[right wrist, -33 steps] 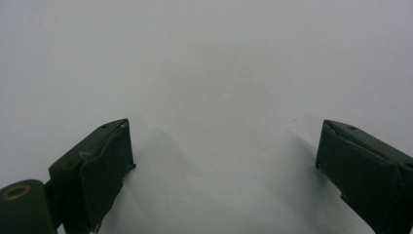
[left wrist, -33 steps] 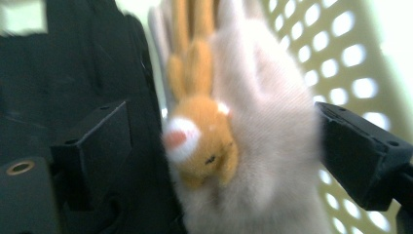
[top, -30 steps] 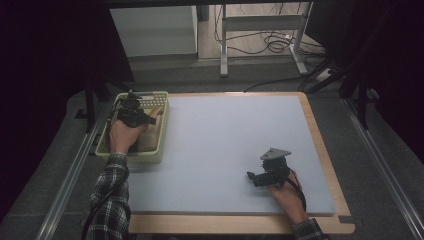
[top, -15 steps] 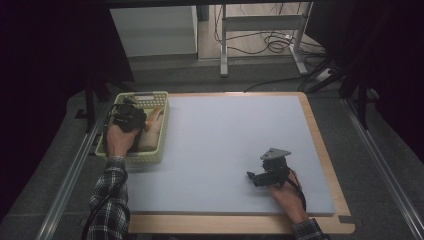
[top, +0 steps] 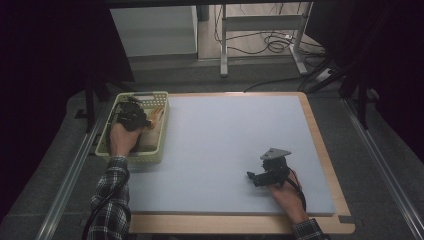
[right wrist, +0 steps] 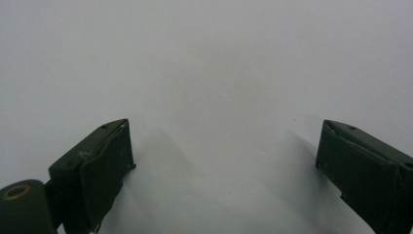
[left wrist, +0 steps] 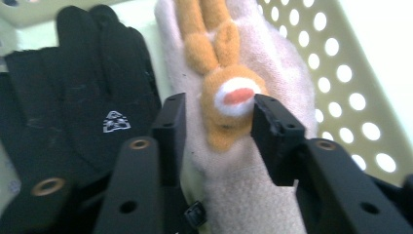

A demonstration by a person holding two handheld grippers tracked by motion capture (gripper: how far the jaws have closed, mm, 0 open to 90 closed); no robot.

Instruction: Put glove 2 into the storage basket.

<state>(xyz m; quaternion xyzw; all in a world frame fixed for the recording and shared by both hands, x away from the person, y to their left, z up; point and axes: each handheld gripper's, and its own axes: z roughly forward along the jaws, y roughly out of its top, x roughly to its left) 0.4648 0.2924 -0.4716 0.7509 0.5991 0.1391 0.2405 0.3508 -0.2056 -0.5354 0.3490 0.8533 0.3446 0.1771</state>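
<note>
Glove (left wrist: 243,161), cream with an orange animal face sewn on, lies in the basket (top: 162,131) at the table's far left corner, and the face sits right between the left gripper's (left wrist: 219,119) jaws. Those jaws stand apart, one on each side of the face; the right one touches or nearly touches it, the left one is just beside it, and nothing is clamped. A black glove (left wrist: 78,97) lies against the cream one, on the left in the left gripper view, partly under the left jaw. On the other side the basket's holed wall (left wrist: 341,73) rises close to the cream glove, leaving little room there. In the high view the left gripper (top: 134,117) hangs over the basket's middle, with the hand (top: 122,139) over the near half.

The right gripper (top: 256,177) rests low over the grey mat (top: 225,135) near the table's near right corner, jaws wide apart with bare mat between them. The mat lies open from the basket across to the wooden edge (top: 320,145) on the right.
</note>
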